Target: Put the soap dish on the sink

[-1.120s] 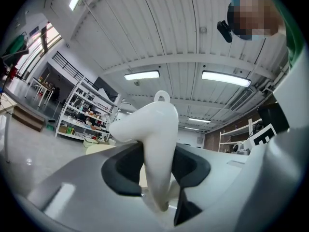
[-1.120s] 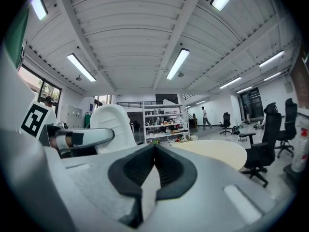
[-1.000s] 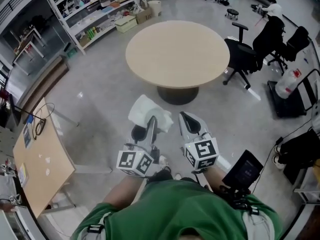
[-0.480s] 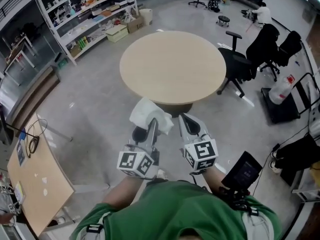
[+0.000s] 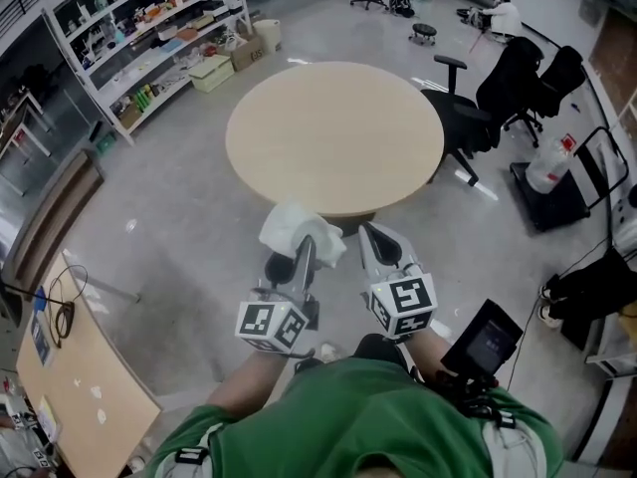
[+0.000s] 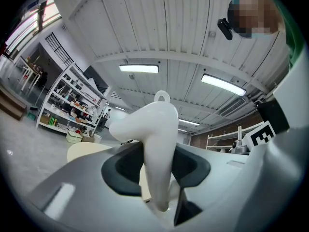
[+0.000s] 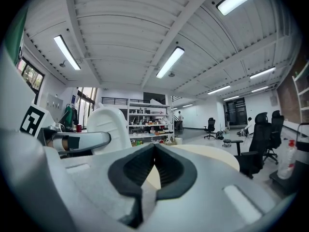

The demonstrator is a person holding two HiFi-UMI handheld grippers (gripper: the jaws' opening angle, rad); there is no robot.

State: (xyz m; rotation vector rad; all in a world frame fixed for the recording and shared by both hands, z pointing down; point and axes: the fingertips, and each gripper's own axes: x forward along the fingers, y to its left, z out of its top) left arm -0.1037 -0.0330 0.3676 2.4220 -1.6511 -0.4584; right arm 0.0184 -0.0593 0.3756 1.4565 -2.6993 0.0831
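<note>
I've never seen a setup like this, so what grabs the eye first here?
A white soap dish clamped in the left gripper, low in the middle of the head view. The right gripper beside it is shut and empty. Just beyond both stands a pale round table.

The soap dish [image 5: 295, 229] is plain white, the left tool [image 5: 304, 250] and right tool [image 5: 370, 235] pale grey with black-and-white square markers, the round table [image 5: 333, 132] beige, the floor [image 5: 179, 217] grey, the person's shirt [image 5: 368, 426] green.
</note>
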